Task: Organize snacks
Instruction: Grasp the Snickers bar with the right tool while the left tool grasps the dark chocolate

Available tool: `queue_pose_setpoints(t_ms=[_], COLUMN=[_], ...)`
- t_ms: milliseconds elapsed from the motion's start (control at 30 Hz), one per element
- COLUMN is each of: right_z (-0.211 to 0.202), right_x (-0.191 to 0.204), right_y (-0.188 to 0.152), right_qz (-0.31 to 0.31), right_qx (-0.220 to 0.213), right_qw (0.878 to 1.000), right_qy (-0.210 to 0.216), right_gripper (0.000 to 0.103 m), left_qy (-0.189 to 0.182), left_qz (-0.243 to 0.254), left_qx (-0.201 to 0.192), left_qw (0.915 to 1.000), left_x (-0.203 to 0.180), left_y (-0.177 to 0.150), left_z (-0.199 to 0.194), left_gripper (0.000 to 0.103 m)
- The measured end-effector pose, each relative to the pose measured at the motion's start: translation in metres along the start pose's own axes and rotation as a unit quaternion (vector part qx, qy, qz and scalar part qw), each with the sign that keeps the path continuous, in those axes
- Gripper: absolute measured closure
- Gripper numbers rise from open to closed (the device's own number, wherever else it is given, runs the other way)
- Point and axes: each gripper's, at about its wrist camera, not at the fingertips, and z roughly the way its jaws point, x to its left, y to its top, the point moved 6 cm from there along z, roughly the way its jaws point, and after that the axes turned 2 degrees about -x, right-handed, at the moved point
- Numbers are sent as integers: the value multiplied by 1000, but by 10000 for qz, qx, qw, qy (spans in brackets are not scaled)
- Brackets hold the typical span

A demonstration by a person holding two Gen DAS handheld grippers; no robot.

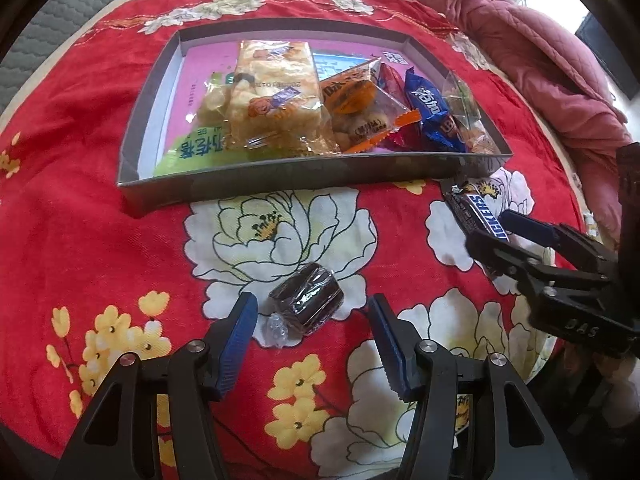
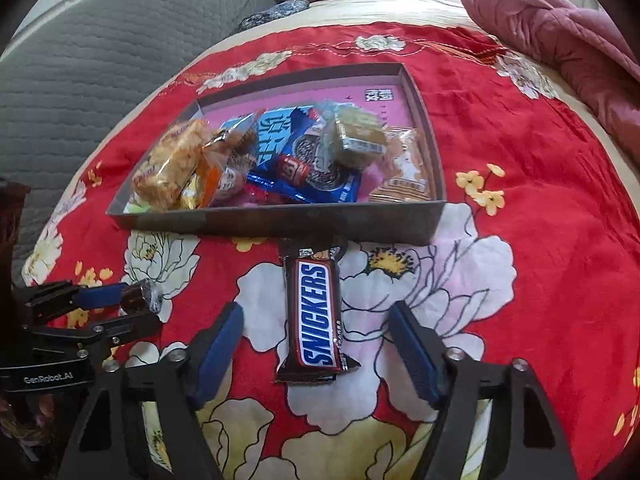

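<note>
Snacks fill the grey box [image 1: 280,172], which we take as our landmark: it sits on a red flowered bedspread [image 1: 80,208] and holds a rice cracker pack [image 1: 272,92], an orange-wrapped bun [image 1: 356,100], a blue Oreo packet [image 2: 320,172] and other wrapped pieces piled toward its right half in the left wrist view. Two snacks lie outside the box, both on the near side of its front wall. The Snickers bar [image 2: 316,316] rests flat on the bedspread with its far end just beside the front wall, close to the box's right corner as the left camera shows it. We see the right gripper [image 2: 320,340] lowered around this bar, its jaws standing wide on either side; the blue pads [image 2: 218,344] are apart from the wrapper, with bedspread showing in the gaps, so nothing is held. The round dark cake in clear wrap [image 1: 306,300] lies farther from the front wall, on a white printed flower. The left gripper [image 1: 312,320] straddles it with jaws half open, pads near the wrapper on both sides; from the right wrist view we cannot tell whether one pad touches it. Beyond the box's right side lies a bunched pink quilt [image 1: 520,48], and off its left side a grey quilted mattress [image 2: 100,60].
</note>
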Motion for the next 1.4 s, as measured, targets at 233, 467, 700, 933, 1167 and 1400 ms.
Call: queue_pose_setpoints(t_ms=[233,467,700,933,1167,1400], right_z=[9,13,13,7,-14,-40], right_x=[11,11,8,22,29,33], right_y=[1,3,4,3,10,25], right_qz=[-385,-488,-441,-684,-561,-530], right_qx=[25,36,44,-30,-382,-995], right_qw=[9992,9987,9990,9976,9964,9909], right_qy=[-131,-158,-98,79,501,731], right_gripper=[52,64,74,74,74,74], left_qy=[-31,41,140,44,-17,-54], left_qz=[-84,-59,-1,-46,-73,-76], left_qx=[-78,-95,-155,-251,-434,-742], left_qw=[9999,9999,9998,9997,9990,9972], left_x=[-1,-3,-6,-4,-3,-8], left_y=[2,4,6,9,14,26], left_z=[3,7,10,-1,-21,-44], left_gripper=[44,51,63,63,63,64])
